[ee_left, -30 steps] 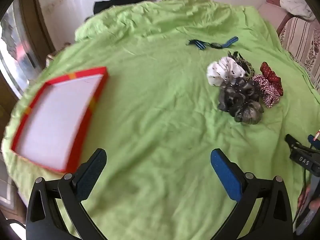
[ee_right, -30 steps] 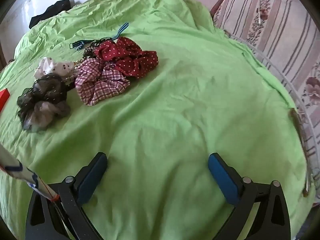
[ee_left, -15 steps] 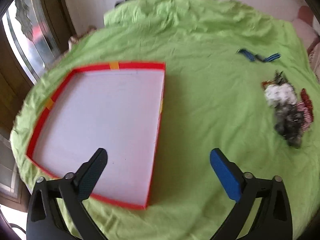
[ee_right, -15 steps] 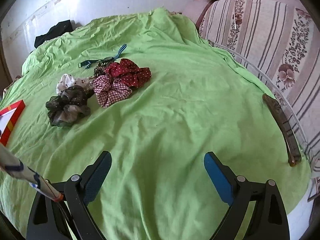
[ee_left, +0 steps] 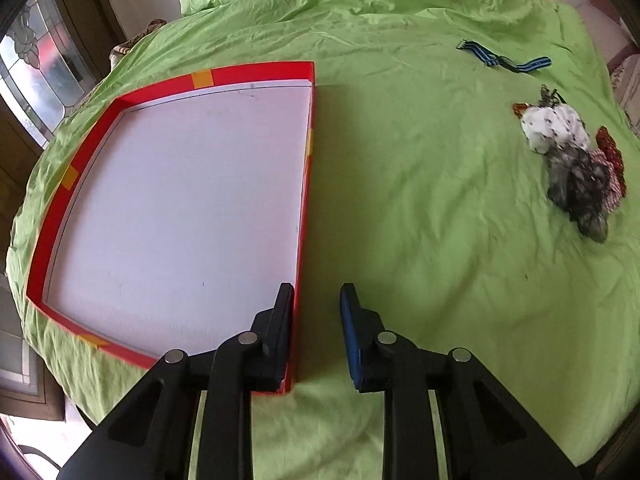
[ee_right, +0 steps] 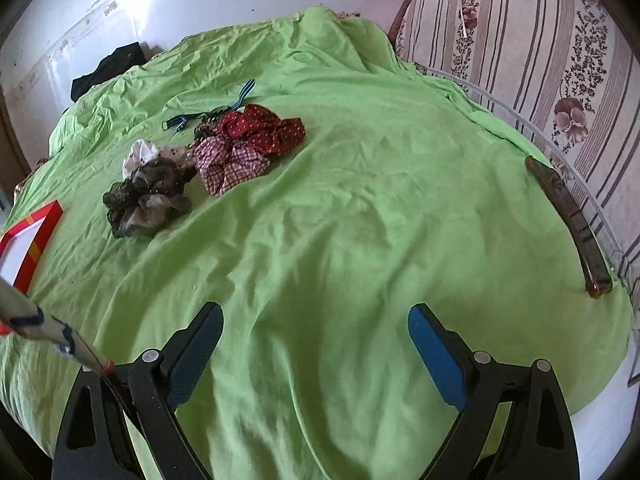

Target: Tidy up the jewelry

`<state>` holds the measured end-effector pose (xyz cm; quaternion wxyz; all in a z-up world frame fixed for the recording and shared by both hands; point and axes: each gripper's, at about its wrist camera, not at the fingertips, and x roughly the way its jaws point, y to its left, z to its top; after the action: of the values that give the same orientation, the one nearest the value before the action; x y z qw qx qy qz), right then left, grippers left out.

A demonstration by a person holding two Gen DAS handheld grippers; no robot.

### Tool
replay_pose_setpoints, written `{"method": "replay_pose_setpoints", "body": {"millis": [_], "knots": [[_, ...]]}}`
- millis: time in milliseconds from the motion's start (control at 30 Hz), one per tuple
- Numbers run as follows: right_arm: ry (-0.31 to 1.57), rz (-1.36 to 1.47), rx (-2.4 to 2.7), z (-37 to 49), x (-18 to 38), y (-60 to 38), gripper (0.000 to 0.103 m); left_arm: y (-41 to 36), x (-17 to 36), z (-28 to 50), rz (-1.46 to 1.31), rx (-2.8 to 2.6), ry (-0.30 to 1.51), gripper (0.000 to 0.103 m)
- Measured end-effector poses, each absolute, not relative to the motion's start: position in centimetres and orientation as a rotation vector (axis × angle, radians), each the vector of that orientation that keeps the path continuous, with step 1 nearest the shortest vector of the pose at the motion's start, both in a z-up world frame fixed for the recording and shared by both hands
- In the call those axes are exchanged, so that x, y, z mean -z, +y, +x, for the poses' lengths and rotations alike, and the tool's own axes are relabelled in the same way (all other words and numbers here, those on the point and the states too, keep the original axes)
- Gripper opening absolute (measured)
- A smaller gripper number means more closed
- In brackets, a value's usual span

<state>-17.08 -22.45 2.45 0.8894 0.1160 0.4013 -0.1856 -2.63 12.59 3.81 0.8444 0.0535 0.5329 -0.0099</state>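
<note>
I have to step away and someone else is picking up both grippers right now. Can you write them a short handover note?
Left gripper: narrowed astride the near right wall of the red tray, one finger inside, one outside; not clamped.
Right gripper: open, empty, above bare green sheet.
Scrunchie pile and blue strap lie on the sheet, apart from the tray.
Done: nothing in the tray.
Left: move every piece into it.
</note>
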Motion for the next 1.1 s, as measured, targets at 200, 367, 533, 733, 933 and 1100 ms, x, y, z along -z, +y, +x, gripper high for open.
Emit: {"method": "replay_pose_setpoints", "body": {"millis": [200,367,533,733,933,1100], "knots": [[0.815,0.207,0.383,-17.5,-2.6,-21.9,0.096,13.1,-5.1,-3.6,0.065,0.043,1.106,0.022],[0.775,0.164,0.4,-18.1,-3.6,-21.1,0.096,12.8,-8.2,-4.5,0.047,0.048,0.994,0.029],[0.738,0.14,0.422,-18.5,-4.7,-20.9,0.096,12.5,-8.0,-1.5,0.12,-0.036,0.955,0.074],[0.753,0.158,0.423,-18.9,-4.3,-21.3,0.096,12.6,-4.0,5.2,0.233,-0.055,1.075,0.042],[0.757,0.179,0.433,-18.9,-4.0,-21.9,0.096,11.2,-2.4,6.8,0.232,-0.006,1.145,0.002],[0.782,0.18,0.402,-18.3,-3.4,-21.7,0.096,8.1,-3.1,6.0,0.204,0.117,1.133,0.003]]}}
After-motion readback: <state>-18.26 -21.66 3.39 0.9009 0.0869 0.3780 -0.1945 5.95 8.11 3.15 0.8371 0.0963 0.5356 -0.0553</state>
